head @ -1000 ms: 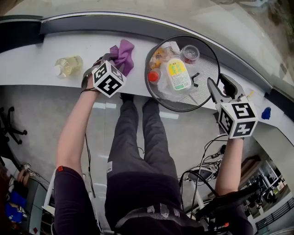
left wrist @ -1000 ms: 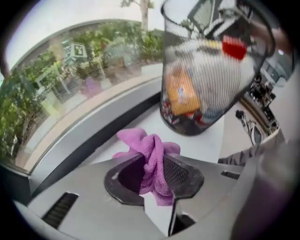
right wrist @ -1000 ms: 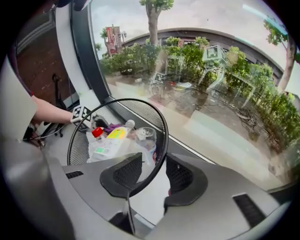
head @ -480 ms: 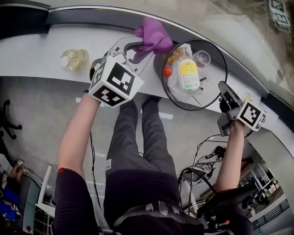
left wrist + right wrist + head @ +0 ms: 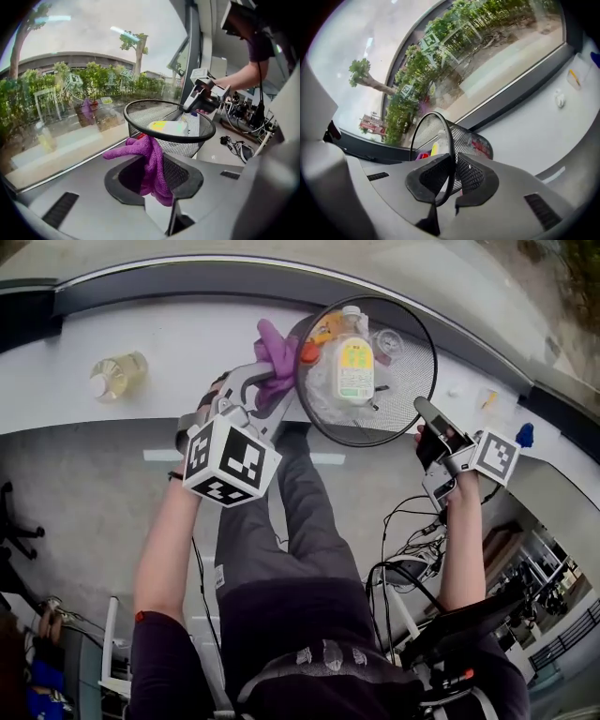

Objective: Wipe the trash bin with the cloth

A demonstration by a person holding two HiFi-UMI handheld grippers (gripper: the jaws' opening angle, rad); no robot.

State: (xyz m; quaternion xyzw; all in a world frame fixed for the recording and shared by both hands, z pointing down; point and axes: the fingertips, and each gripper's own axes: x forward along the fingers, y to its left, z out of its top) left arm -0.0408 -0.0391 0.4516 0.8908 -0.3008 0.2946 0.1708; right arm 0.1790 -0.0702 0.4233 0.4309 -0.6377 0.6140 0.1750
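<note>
A black wire-mesh trash bin [image 5: 375, 443] stands on the white counter, with a yellow-labelled bottle [image 5: 354, 369], a clear cup [image 5: 387, 343] and other litter inside. My left gripper [image 5: 272, 388] is shut on a purple cloth [image 5: 277, 352] beside the bin's left wall. In the left gripper view the cloth [image 5: 150, 159] hangs between the pads just before the bin [image 5: 164, 136]. My right gripper [image 5: 424, 411] is at the bin's near right side. Its jaws have just been closing. The right gripper view shows the rim wire [image 5: 449, 154] pinched between its pads.
A bottle of yellowish liquid [image 5: 117, 374] lies on the counter far left. Small scraps [image 5: 489, 399] and a blue object [image 5: 524, 435] sit on the counter to the right. A dark window ledge runs behind the counter. Cables [image 5: 412, 540] trail on the floor below.
The left gripper lifted the cloth off the counter and carried it right to the bin's left side. The right gripper rolled over and closed on the bin's rim.
</note>
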